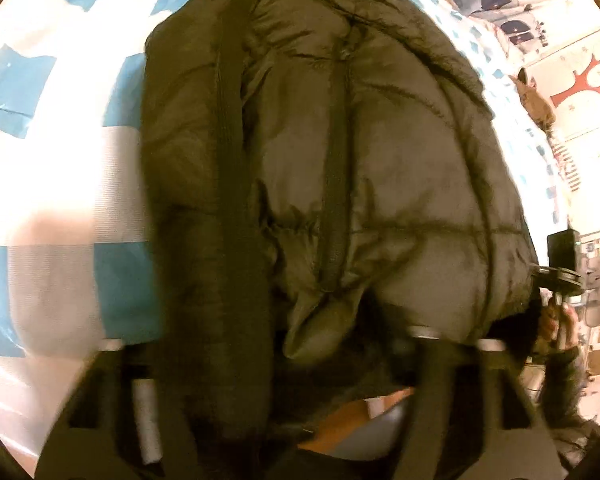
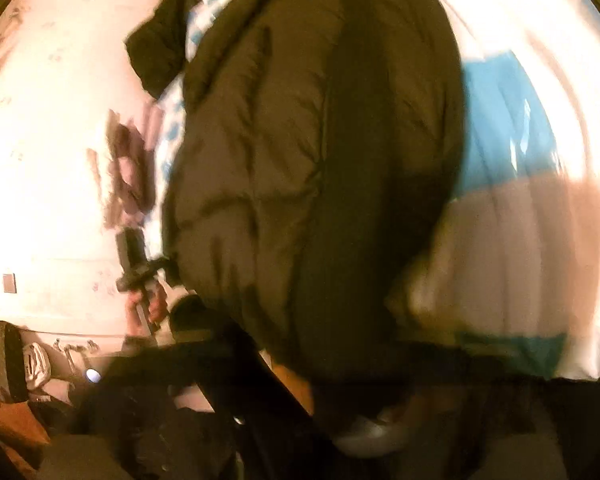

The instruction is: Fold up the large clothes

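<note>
A large dark olive puffer jacket (image 1: 340,160) lies lengthwise on a bed with a white and blue checked cover (image 1: 40,140). Its hem bunches right at my left gripper (image 1: 300,360), whose fingers are blurred and hidden under the fabric, so its grip is unclear. In the right wrist view the same jacket (image 2: 300,160) fills the middle and its hem covers my right gripper (image 2: 340,392), which is blurred and dark. The other gripper shows held in a hand at the right edge of the left view (image 1: 560,272) and at the left of the right view (image 2: 140,272).
The bed cover (image 2: 520,160) spreads beside the jacket. A dark garment (image 2: 160,40) lies at the far end of the bed. A brown stuffed toy (image 1: 536,104) sits by a patterned wall. Clutter lies on the floor (image 2: 28,368).
</note>
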Tool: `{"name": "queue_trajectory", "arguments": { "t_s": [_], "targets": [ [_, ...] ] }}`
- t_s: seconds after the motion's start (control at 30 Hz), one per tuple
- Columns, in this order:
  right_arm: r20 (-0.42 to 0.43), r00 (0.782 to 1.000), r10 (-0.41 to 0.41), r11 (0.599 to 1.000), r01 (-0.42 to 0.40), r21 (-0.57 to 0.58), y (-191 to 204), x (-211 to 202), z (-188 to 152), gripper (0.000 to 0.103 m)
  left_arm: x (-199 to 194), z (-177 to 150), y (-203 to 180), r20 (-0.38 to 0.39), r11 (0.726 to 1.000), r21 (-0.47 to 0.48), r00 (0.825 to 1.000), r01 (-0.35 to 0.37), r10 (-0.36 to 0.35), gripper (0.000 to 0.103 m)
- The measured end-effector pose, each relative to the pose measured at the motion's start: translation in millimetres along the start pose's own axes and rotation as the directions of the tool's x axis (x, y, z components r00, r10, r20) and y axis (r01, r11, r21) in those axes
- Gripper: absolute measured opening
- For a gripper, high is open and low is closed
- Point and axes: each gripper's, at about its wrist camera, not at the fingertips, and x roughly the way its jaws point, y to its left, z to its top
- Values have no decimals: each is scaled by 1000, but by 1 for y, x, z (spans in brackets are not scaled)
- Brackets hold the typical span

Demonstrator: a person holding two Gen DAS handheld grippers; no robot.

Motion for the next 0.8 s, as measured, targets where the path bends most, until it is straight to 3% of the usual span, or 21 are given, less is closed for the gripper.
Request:
{"name": "queue_trajectory", "arguments": {
  "t_s": [0.1, 0.23, 0.43, 0.47, 0.53, 0.57, 0.6, 0.67, 0.8],
  "targets": [
    [66, 995, 73, 995, -69, -67, 25, -11, 10, 15, -21, 4, -10, 36, 999, 2, 998, 47, -47, 17],
    [141, 976, 166, 975, -141, -169, 65, -44, 19, 14, -59, 4, -32, 109, 993, 22, 987, 117, -119, 14],
    [182, 964, 194, 964, -153, -219, 74, -96, 10, 14, -107, -17, -41, 182, 972, 40, 955, 232, -235, 14],
    [189, 963, 190, 966, -149, -212, 70, -99, 6, 14, -107, -25, -37, 176, 969, 31, 953, 245, -247, 14],
    [155, 976, 156, 975, -126, -184, 48, -104, -2, 15, -97, -36, -30, 146, 977, 22, 966, 214, -215, 15],
    [141, 981, 136, 981, -113, -159, 43, -99, -4, 17, -87, -41, -23, 108, 981, 27, 975, 190, -192, 17],
    [130, 987, 94, 990, -79, -113, 26, -97, -5, 23, -75, -44, -16, 68, 982, 16, 980, 186, -187, 30],
    [105, 993, 62, 997, -56, -57, 3, -94, -4, 60, -57, -46, 1, 22, 981, -20, 981, 191, -190, 52],
    [174, 983, 53, 998, -60, 36, -35, -114, 5, 67, -50, -44, 19, 62, 972, -60, 973, 226, -223, 77]
  ]
}}
